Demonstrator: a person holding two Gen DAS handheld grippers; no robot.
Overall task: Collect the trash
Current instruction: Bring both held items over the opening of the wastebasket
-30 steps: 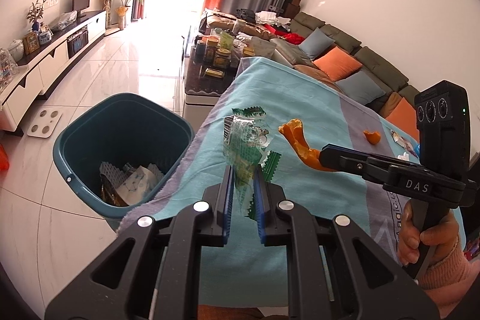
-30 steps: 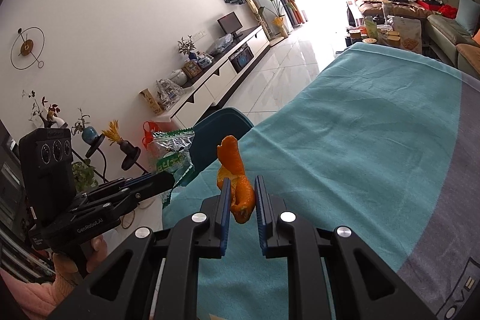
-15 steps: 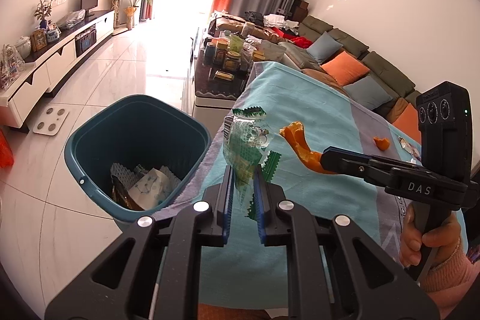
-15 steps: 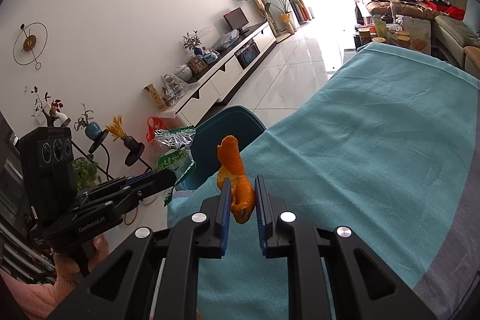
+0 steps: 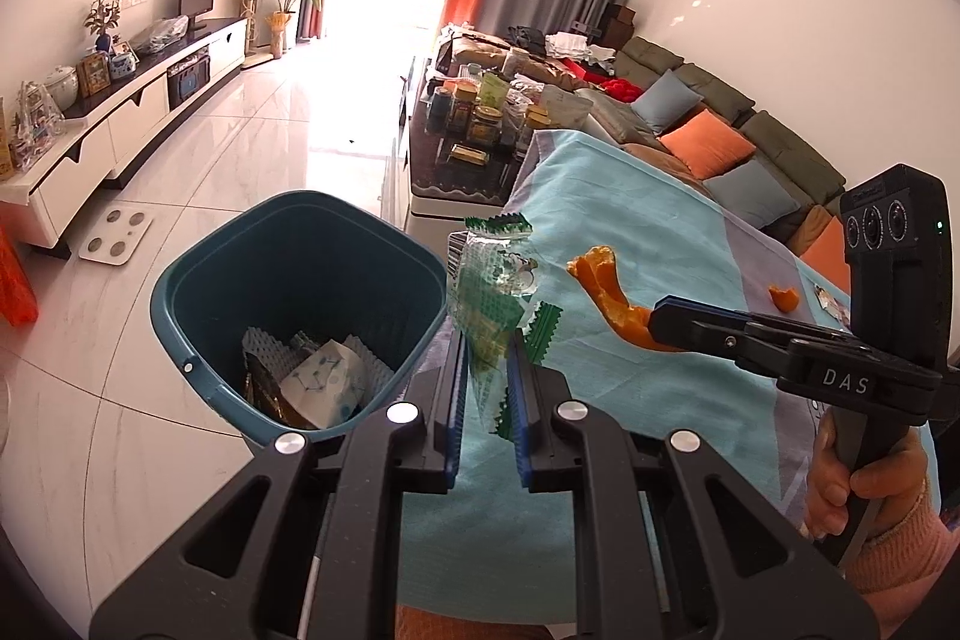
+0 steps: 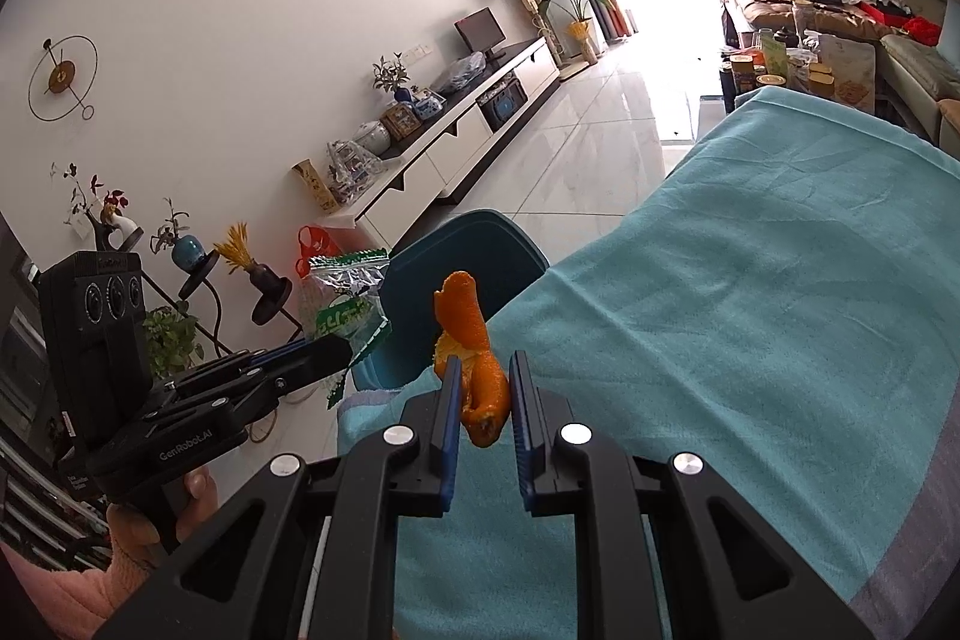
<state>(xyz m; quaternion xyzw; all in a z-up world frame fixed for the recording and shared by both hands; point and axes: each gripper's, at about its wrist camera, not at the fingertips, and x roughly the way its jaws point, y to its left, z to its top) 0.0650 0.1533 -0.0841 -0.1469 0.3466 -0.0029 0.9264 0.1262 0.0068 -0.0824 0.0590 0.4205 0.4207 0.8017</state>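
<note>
My left gripper (image 5: 486, 358) is shut on a crumpled green and clear plastic wrapper (image 5: 489, 292), held above the table's left edge beside the teal bin (image 5: 180, 334). The bin stands on the floor with paper and wrappers inside. My right gripper (image 6: 485, 382) is shut on a curled orange peel (image 6: 468, 334); in the left wrist view the peel (image 5: 606, 286) sticks out of the right gripper (image 5: 657, 325) over the teal tablecloth (image 5: 630, 400). In the right wrist view the wrapper (image 6: 342, 304) shows in the left gripper (image 6: 345, 355), with the bin (image 6: 462, 244) behind the peel.
A small piece of orange peel (image 5: 783, 298) and a scrap of wrapper (image 5: 831, 301) lie further right on the tablecloth. A dark coffee table (image 5: 462, 160) crowded with jars stands beyond, a sofa (image 5: 750, 142) to the right, a white TV cabinet (image 5: 120, 124) on the left.
Both grippers keep their grip. The views have shifted slightly, so the bin now sits closer under the wrapper and the peel.
</note>
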